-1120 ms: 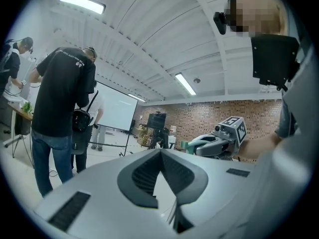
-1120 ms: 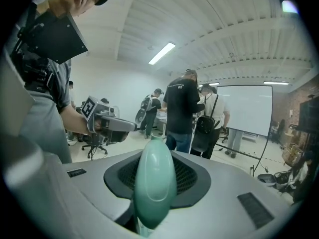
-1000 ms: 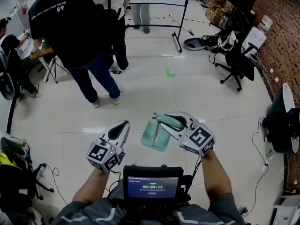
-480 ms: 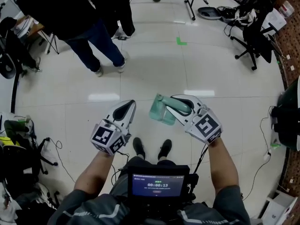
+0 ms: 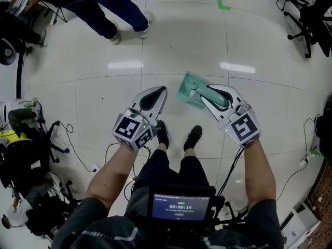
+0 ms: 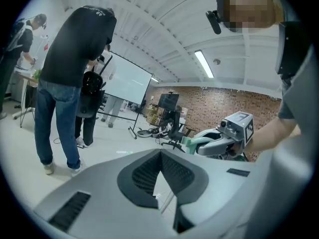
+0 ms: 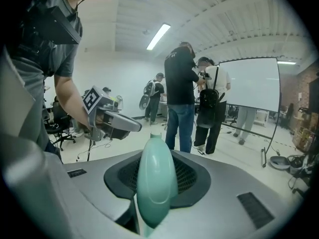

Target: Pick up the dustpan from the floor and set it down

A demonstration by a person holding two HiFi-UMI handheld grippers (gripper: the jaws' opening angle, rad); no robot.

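A pale green dustpan (image 5: pixel 190 91) hangs above the white tiled floor, in front of the person's feet. My right gripper (image 5: pixel 203 93) is shut on its handle (image 7: pixel 155 182), which runs out between the jaws with the pan tilted away ahead. In the left gripper view the same handle (image 6: pixel 192 142) sticks out of the right gripper (image 6: pixel 219 144). My left gripper (image 5: pixel 161 92) is beside it on the left, a short gap apart, jaws together and nothing between them (image 6: pixel 160 154). It shows from the side in the right gripper view (image 7: pixel 121 125).
The person's black shoes (image 5: pixel 163 134) stand just below the grippers. A bystander's legs (image 5: pixel 122 14) are at the top left. Bags and cables (image 5: pixel 23 139) crowd the left edge, office chairs (image 5: pixel 314 19) the top right. A whiteboard stand (image 7: pixel 249 91) stands farther off.
Both grippers have come down toward the floor together, the dustpan still in the right one. The view has tipped downward, so the person's shoes now show.
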